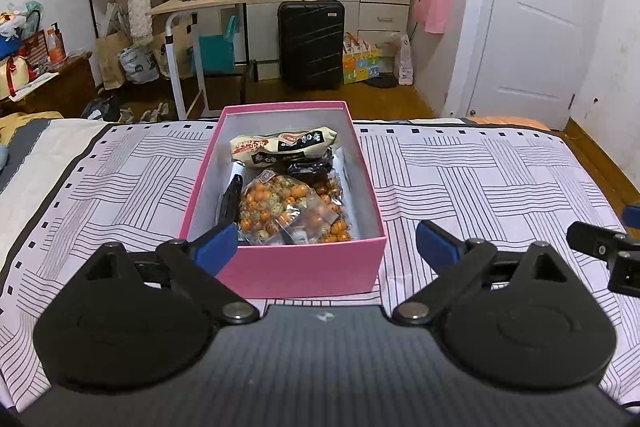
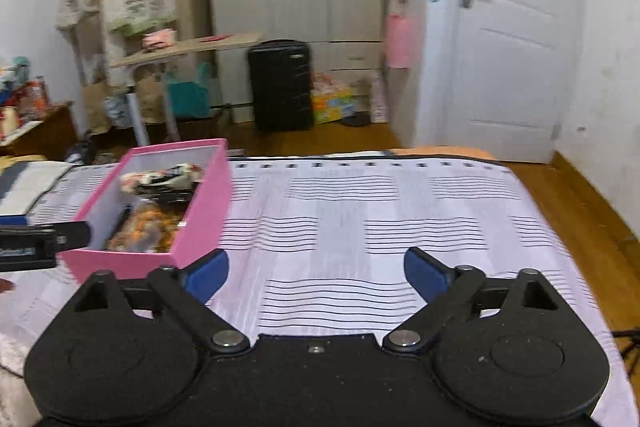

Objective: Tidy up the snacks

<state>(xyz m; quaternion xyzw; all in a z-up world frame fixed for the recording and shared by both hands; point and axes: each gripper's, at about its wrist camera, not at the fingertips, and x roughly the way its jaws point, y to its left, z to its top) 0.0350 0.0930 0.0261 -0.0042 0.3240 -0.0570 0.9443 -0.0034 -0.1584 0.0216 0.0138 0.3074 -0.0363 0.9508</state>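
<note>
Both the left gripper and right gripper hung wide open and empty near the pink box; the snacks seemed packed, so finishing looked next.

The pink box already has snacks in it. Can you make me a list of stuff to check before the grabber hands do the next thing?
1. Both grippers free to move: ok. The left gripper and right gripper have their fingers spread wide and hold nothing.
2. Snacks inside the pink box: ok. The bag of orange and speckled balls, the white packet and a dark packet all lie inside it.
3. Anything sticking above the rim: cannot tell.
4. Snacks left on the bedspread: none seen in either view, but the right view is blurred.
5. Lid for the box: not ok, none in sight.
6. Grippers apart from each other: ok.
</note>
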